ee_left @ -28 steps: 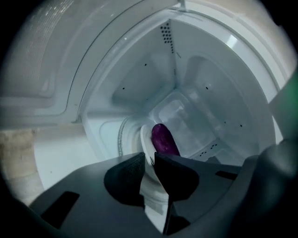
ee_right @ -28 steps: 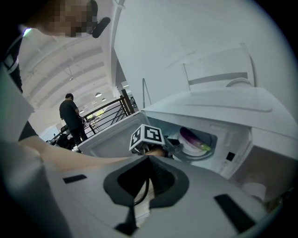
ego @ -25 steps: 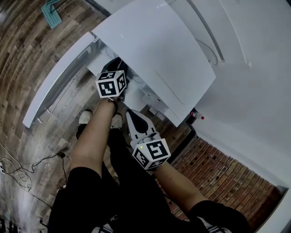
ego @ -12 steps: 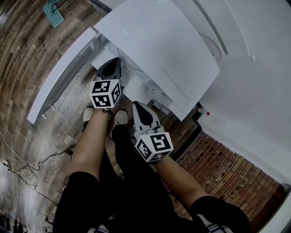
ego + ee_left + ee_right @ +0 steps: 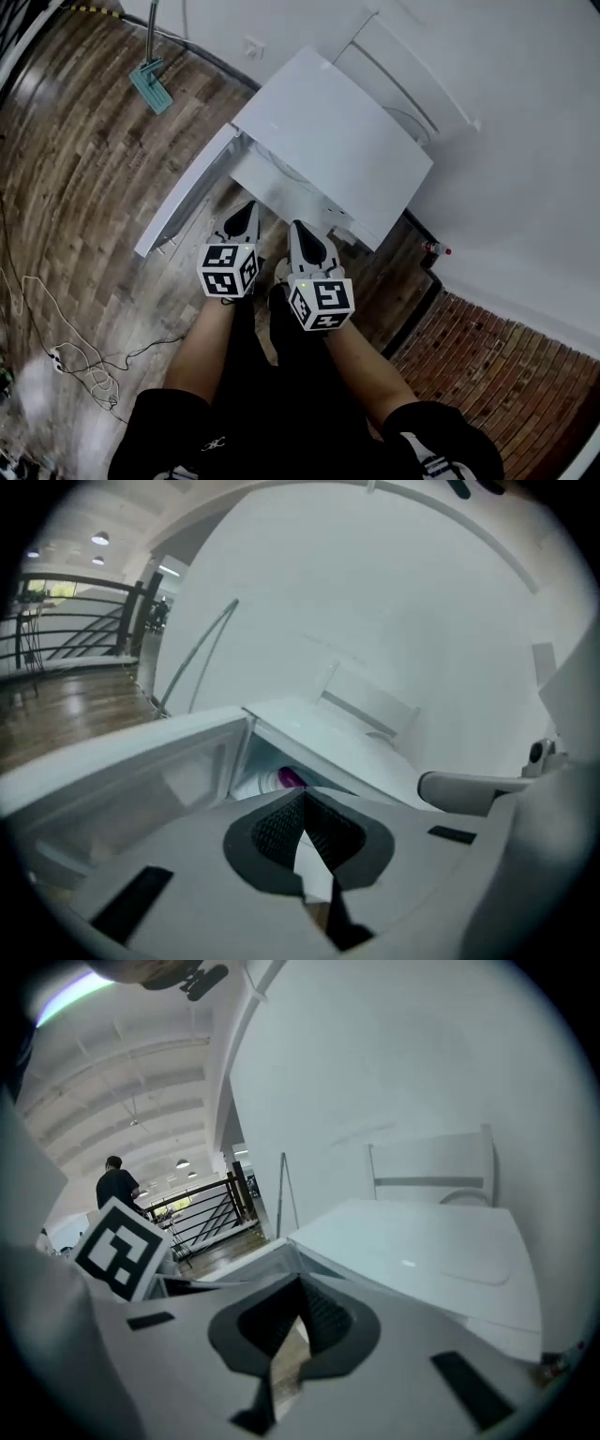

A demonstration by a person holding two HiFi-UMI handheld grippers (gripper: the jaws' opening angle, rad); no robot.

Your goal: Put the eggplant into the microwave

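The white microwave (image 5: 337, 141) stands low on the floor with its door (image 5: 183, 202) swung open to the left. In the left gripper view the purple eggplant (image 5: 289, 778) lies inside the microwave (image 5: 309, 738), just past the door (image 5: 122, 761). My left gripper (image 5: 246, 214) hangs in front of the opening, apart from it, shut with nothing between its jaws (image 5: 302, 794). Beside it my right gripper (image 5: 302, 232) is also shut and empty (image 5: 302, 1283), facing the microwave's top (image 5: 422, 1241).
A white chair-like frame (image 5: 412, 75) stands behind the microwave against the wall. A teal floor tool (image 5: 150, 86) and loose cables (image 5: 56, 361) lie on the wooden floor. Brick paving (image 5: 487, 375) is at the right. A person (image 5: 117, 1185) stands far off by a railing.
Both grippers have drawn back and up from the microwave's opening, the left one farther. The microwave now looks smaller and farther away in the head view.
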